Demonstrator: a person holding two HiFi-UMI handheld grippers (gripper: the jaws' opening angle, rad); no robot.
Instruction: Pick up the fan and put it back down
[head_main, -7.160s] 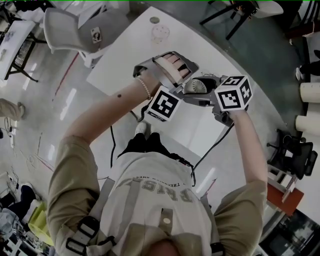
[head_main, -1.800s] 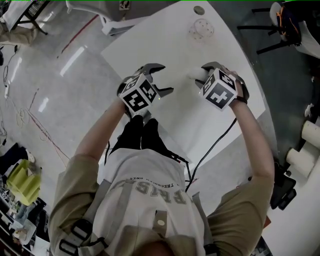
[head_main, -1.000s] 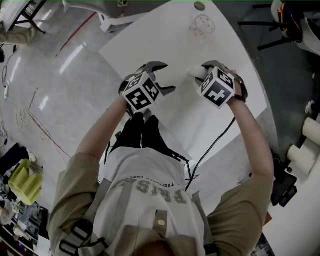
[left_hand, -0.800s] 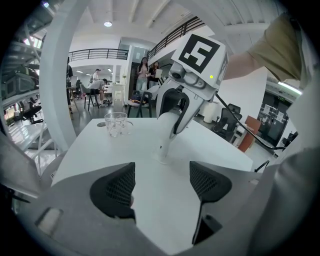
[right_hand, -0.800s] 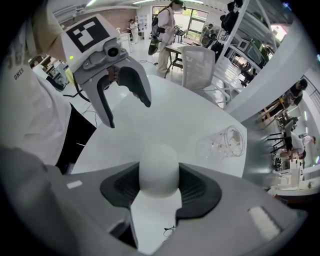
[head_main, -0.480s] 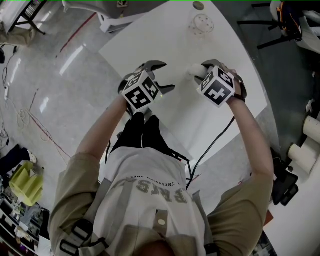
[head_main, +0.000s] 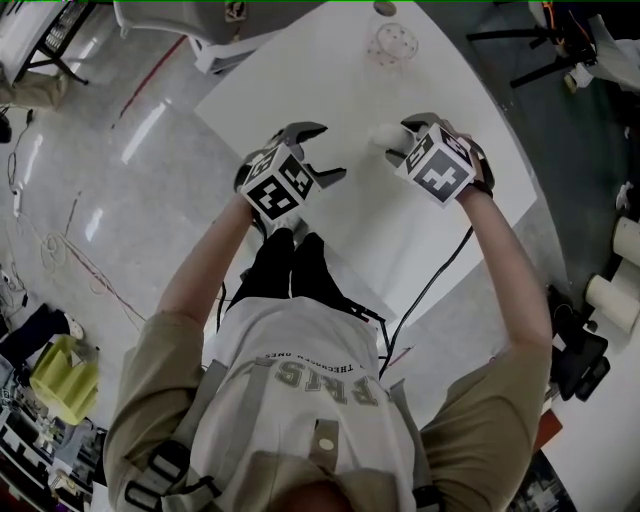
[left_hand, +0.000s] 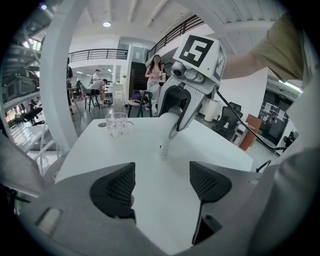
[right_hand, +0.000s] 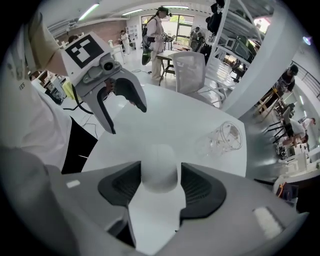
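- Farthest left over the white table (head_main: 300, 80): left gripper (head_main: 325, 152), angled down at the tabletop, jaws spread wide.
- Nothing between its black ribbed pads (left_hand: 116, 186) except bare table; no contact with anything.
- Ahead of those jaws and well apart from them: the fan (left_hand: 167, 132), a small white rounded piece with its base resting on the table.
- Farther back on the table, beyond both grippers: a clear glass cup (head_main: 388, 45), separate from the fan and from either gripper.
- Right of centre in the head view: the fan (head_main: 383, 133) again, showing only as a pale lump just beside the marker cube of the right gripper (head_main: 398, 140).
- Right gripper pointing steeply down, straddling the fan from above.
- In the right gripper view: the fan (right_hand: 160, 170) squarely between the two pads (right_hand: 200, 186), its rounded top level with the pad faces.
- Jaws at a middling spread and just now opening; pads hard by both sides of the fan, a thin gap visible at one side, no squeeze evident.
- Across the table from there: the left gripper (right_hand: 126, 119), fingers splayed, and the glass cup (right_hand: 225, 138) off to the right.
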